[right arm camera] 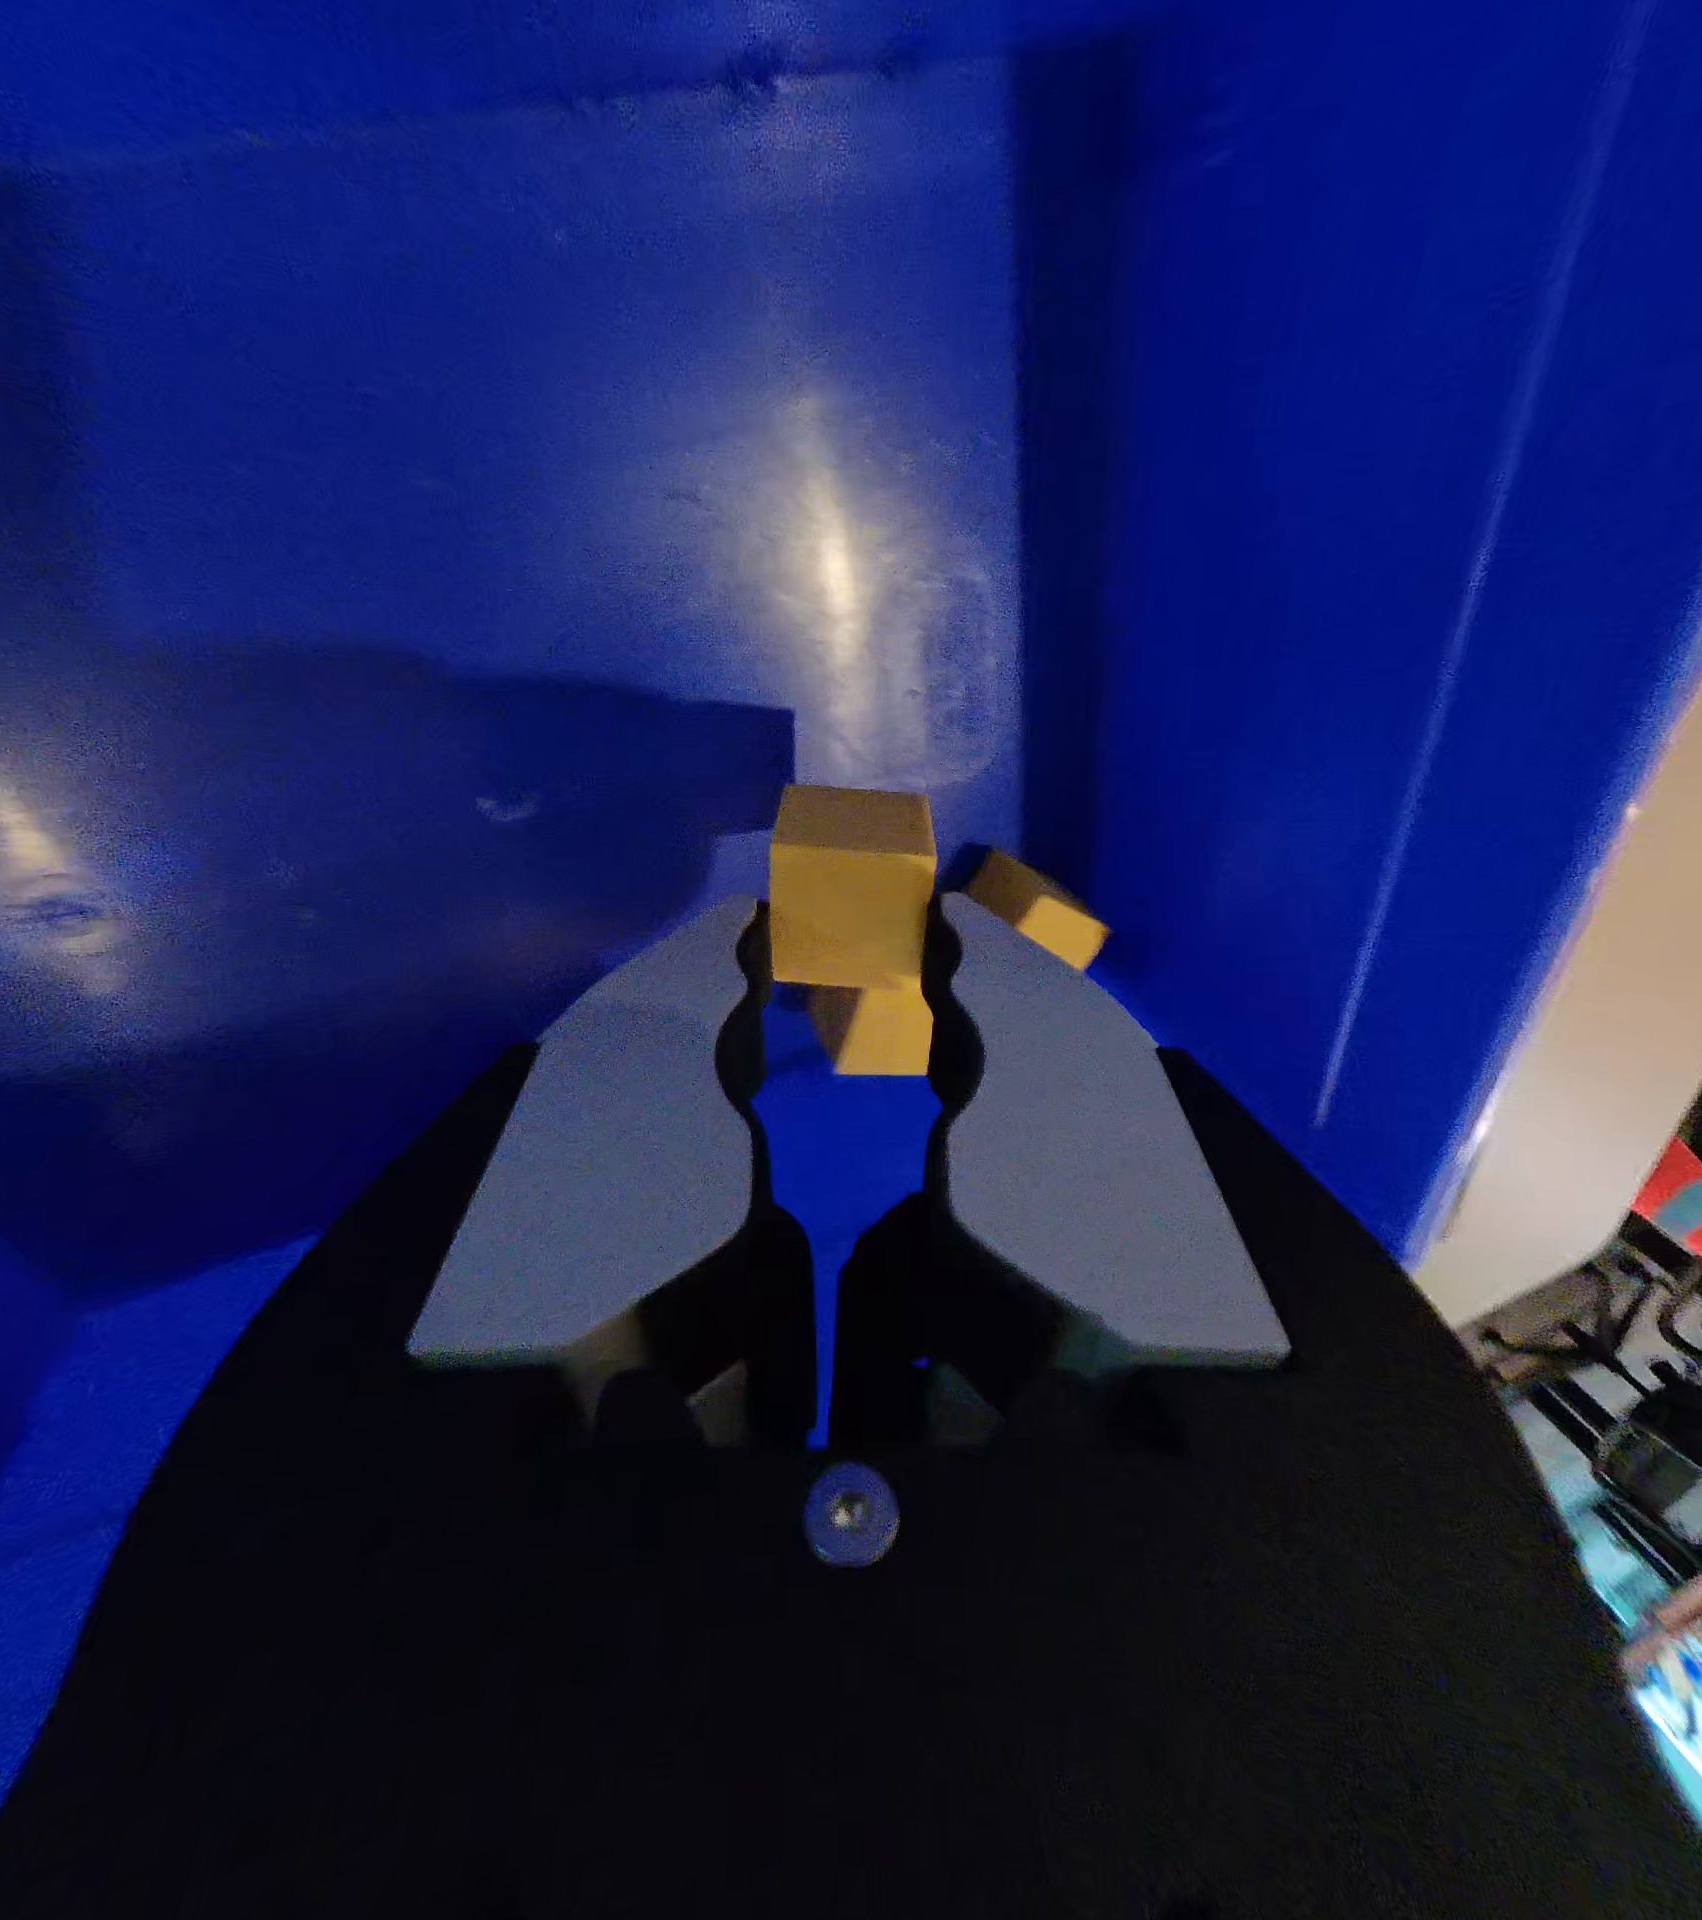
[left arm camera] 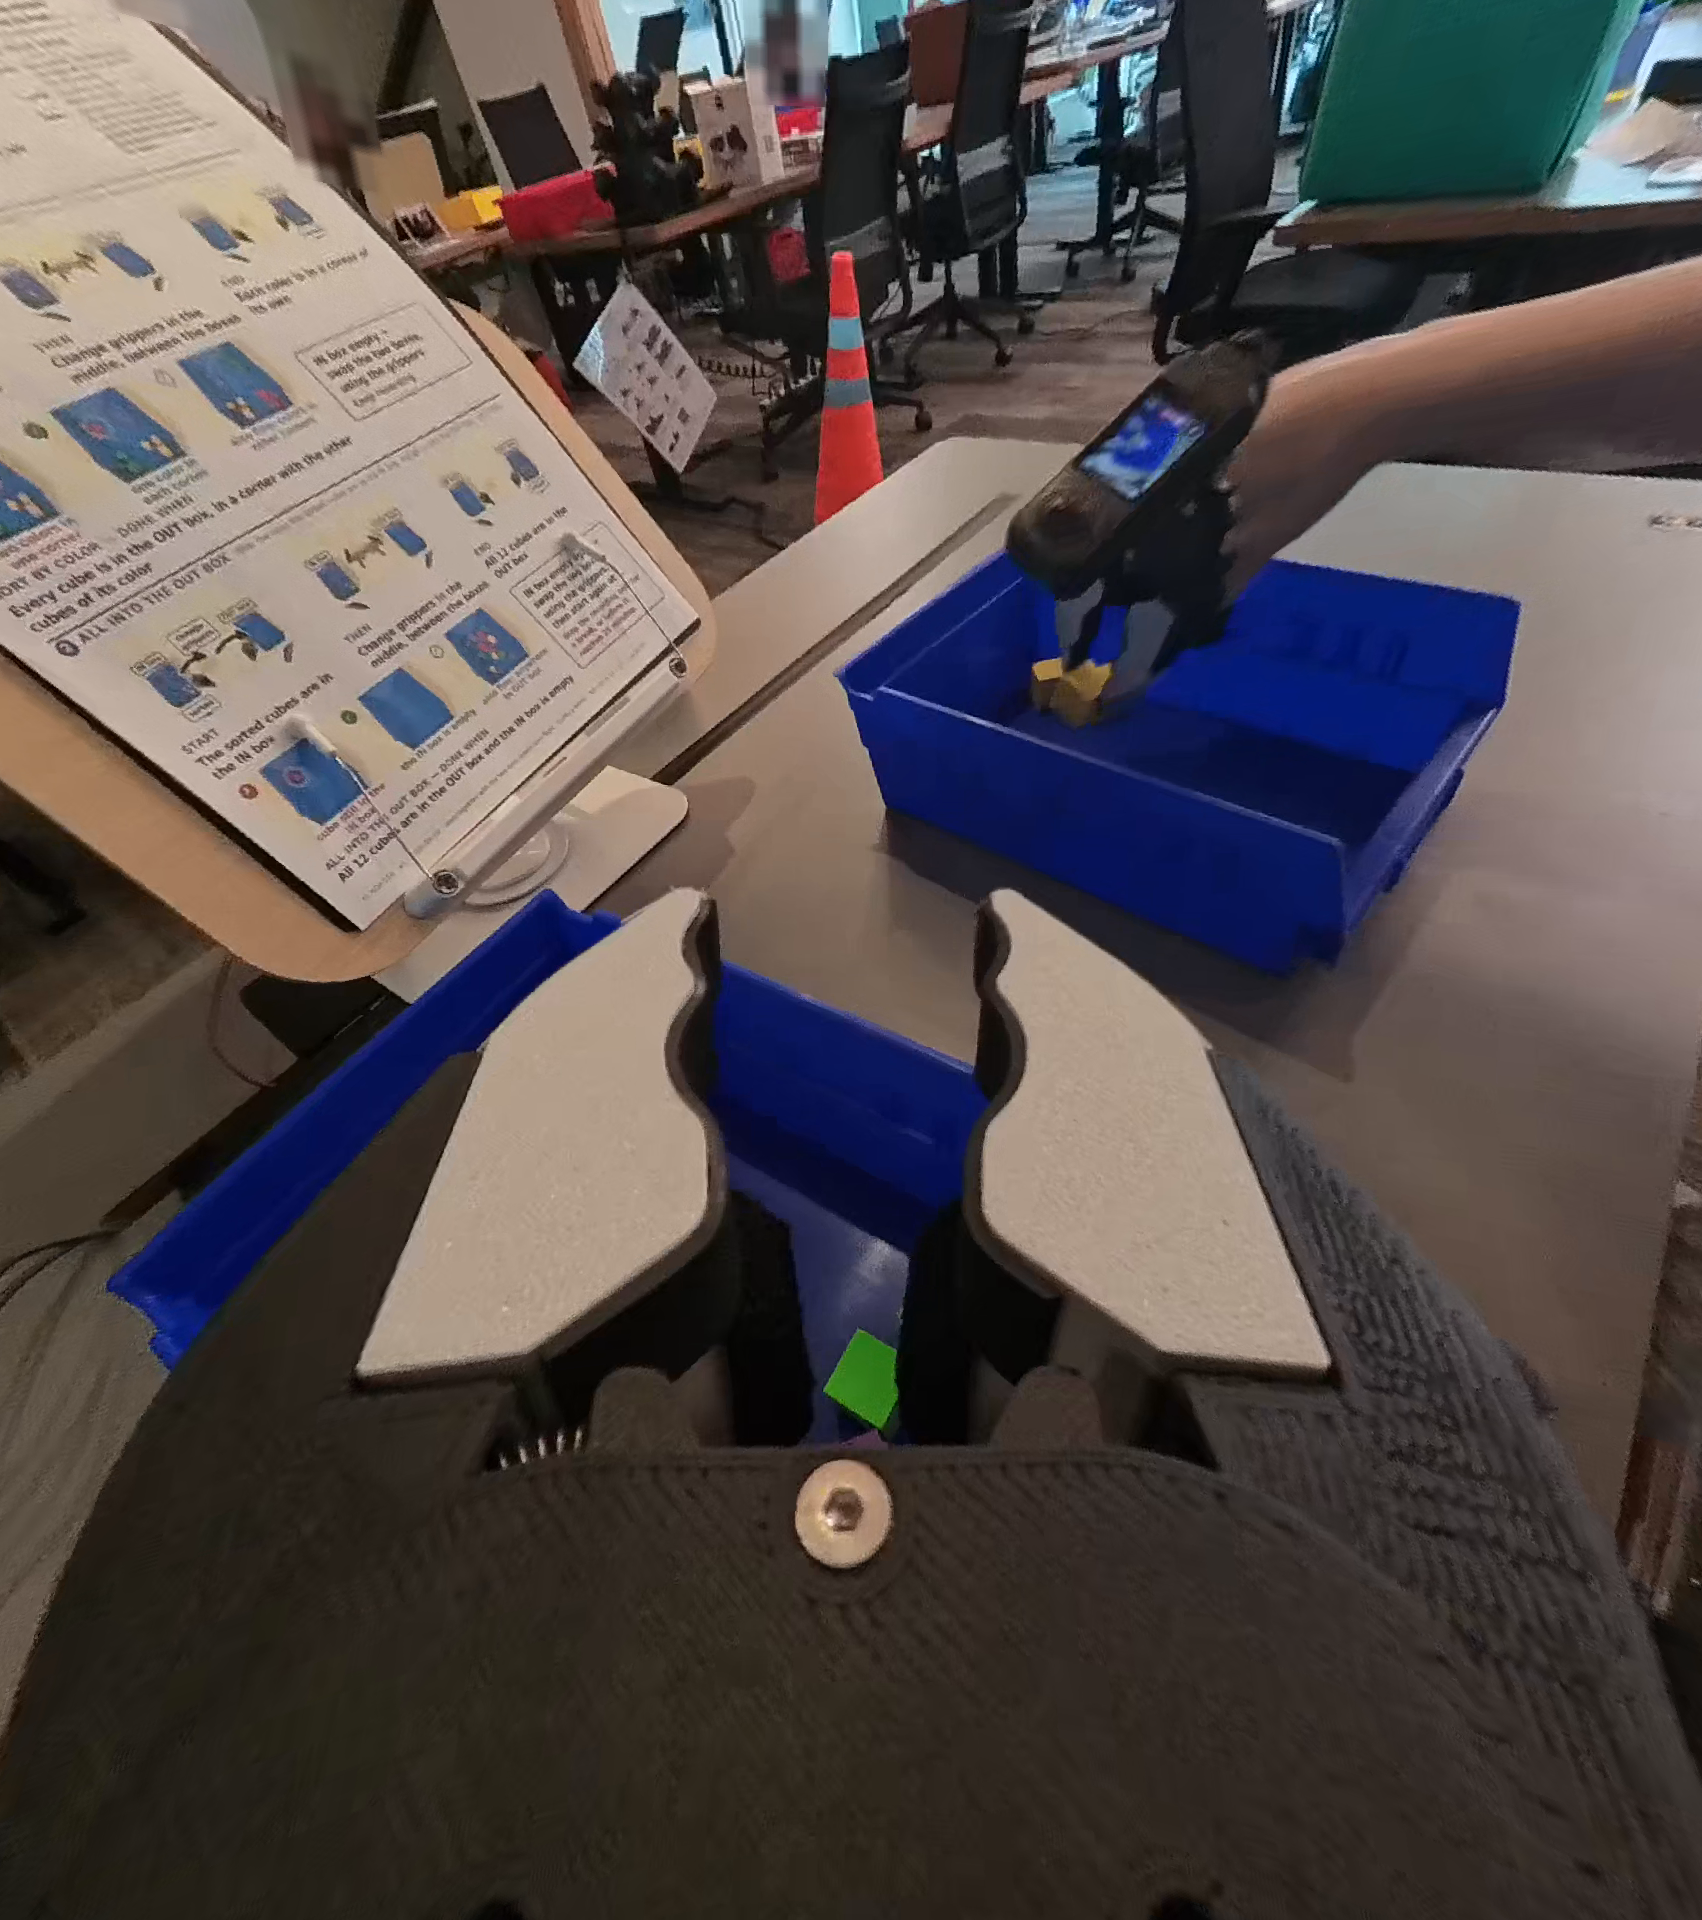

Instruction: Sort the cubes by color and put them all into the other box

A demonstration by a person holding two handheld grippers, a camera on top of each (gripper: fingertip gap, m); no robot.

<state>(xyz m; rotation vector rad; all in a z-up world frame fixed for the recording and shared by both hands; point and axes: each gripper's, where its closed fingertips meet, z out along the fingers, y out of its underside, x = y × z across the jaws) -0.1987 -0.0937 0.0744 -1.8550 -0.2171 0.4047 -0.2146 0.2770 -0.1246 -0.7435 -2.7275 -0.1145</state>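
My right gripper (right arm camera: 847, 925) is shut on a yellow cube (right arm camera: 847, 883) at its fingertips, low inside the far blue bin (right arm camera: 1242, 520), near a corner. Two more yellow cubes lie there: one under the held cube (right arm camera: 883, 1034), one to its right (right arm camera: 1034, 920). In the left wrist view the right gripper (left arm camera: 1101, 665) reaches into that bin's (left arm camera: 1138, 831) far left corner, by the yellow cubes (left arm camera: 1070, 691). My left gripper (left arm camera: 847, 914) is open and empty above the near blue bin (left arm camera: 359, 1122). A green cube (left arm camera: 862, 1377) shows in that bin between the fingers.
A printed instruction sheet on a tilted stand (left arm camera: 234, 499) rises at the left of the grey table (left arm camera: 1449, 1039). A person's forearm (left arm camera: 1553, 384) comes in from the right. An orange cone (left arm camera: 845, 405) and office chairs (left arm camera: 961, 208) stand beyond the table.
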